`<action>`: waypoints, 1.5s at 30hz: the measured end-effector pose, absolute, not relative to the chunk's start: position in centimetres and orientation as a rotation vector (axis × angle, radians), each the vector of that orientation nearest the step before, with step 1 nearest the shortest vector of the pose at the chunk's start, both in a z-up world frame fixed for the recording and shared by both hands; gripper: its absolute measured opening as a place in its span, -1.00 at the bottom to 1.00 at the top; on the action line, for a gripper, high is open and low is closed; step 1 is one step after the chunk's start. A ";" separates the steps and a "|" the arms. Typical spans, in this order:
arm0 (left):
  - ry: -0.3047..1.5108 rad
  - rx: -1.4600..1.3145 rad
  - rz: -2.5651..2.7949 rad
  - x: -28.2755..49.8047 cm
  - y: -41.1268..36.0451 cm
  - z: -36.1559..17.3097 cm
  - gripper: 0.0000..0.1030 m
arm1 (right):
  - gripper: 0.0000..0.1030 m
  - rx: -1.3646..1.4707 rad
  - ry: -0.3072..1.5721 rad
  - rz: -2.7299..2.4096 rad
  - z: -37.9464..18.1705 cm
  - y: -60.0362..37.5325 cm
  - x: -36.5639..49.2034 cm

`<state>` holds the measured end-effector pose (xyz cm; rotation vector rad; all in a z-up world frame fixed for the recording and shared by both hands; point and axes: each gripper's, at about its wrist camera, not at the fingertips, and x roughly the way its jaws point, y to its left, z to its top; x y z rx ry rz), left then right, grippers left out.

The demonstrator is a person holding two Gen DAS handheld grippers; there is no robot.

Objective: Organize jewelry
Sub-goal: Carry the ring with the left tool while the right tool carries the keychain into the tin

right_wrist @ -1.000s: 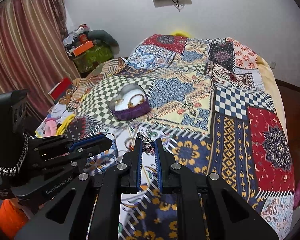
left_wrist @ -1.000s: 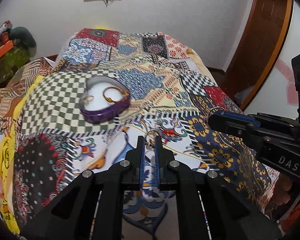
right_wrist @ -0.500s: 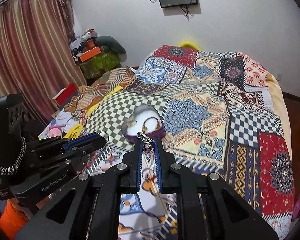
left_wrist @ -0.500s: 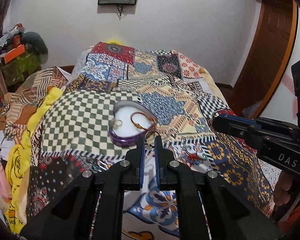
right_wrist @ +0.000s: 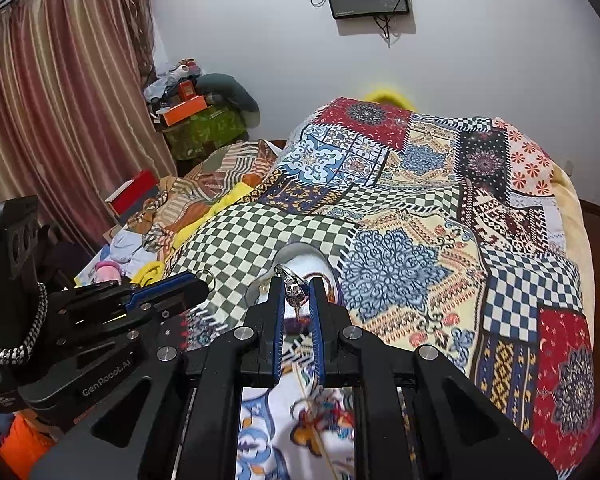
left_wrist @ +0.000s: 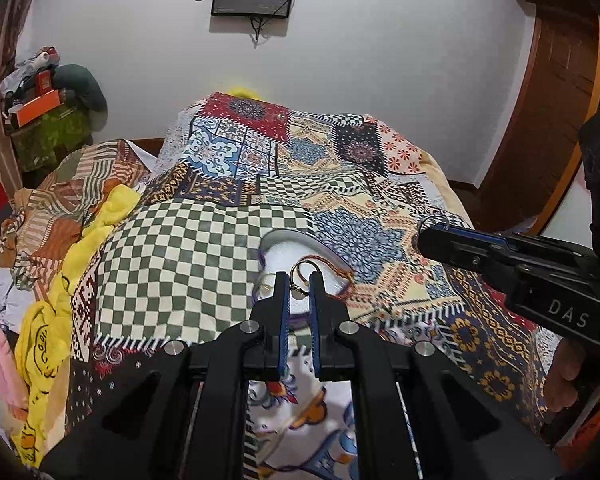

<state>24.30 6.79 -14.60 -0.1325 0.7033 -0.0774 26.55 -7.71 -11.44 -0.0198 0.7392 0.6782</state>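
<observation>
**Both grippers carry rings toward the heart-shaped box**

Patchwork bedding fills both views, under a white wall with a dark screen at the top of each frame. On the checkered patch sits the purple heart-shaped box, white inside, with a gold bangle already lying in it.

The left gripper pinches a gold ring between nearly closed fingers, and the box lies straight ahead just past its tips at frame centre. The right gripper pinches a silver ring the same way; in its view the box also sits directly beyond the tips. Each gripper's long axis points toward the wall, across the box. I judge the 2 about equally near, with the left perhaps slightly closer over the tray.

Compared with 1 second ago, the box has slid from upper left to dead centre in both views, and both cameras have tilted upward, showing more wall.
</observation>
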 end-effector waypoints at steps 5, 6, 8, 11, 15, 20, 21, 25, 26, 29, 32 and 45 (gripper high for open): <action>0.708 -0.132 -0.063 25.7 7.7 -15.1 -0.85 | -0.79 -0.037 0.753 0.677 -11.9 -6.7 28.1; 0.711 -0.130 -0.060 26.0 7.8 -15.2 -0.85 | -0.79 -0.040 0.758 0.678 -12.0 -6.4 28.4; 0.718 -0.125 -0.057 26.7 8.0 -15.5 -0.85 | -0.79 -0.047 0.768 0.683 -12.2 -6.0 28.9; 0.734 -0.124 -0.060 27.6 8.2 -16.1 -0.85 | -0.79 -0.056 0.796 0.695 -12.8 -5.3 29.9; 0.764 -0.117 -0.070 28.8 8.2 -17.1 -0.85 | -0.79 -0.079 0.831 0.699 -13.7 -4.5 30.8; 0.796 -0.106 -0.092 29.7 8.0 -18.1 -0.85 | -0.79 -0.101 0.871 0.687 -14.9 -4.1 31.8; 0.802 -0.104 -0.094 29.9 8.0 -18.4 -0.85 | -0.79 -0.103 0.882 0.689 -15.1 -4.1 32.1; 0.832 -0.099 -0.101 30.6 7.7 -19.2 -0.85 | -0.79 -0.102 0.929 0.698 -16.0 -3.9 32.9; 0.840 -0.095 -0.101 30.8 7.7 -19.4 -0.85 | -0.79 -0.098 0.939 0.701 -16.2 -3.8 33.0; 0.853 -0.091 -0.105 31.1 7.5 -19.8 -0.85 | -0.79 -0.094 0.953 0.706 -16.6 -3.8 33.0; 0.866 -0.086 -0.107 31.2 7.3 -20.2 -0.85 | -0.79 -0.098 0.961 0.713 -16.9 -3.6 33.0; 0.893 -0.077 -0.115 31.5 6.9 -20.8 -0.85 | -0.79 -0.117 0.966 0.716 -17.3 -3.4 33.1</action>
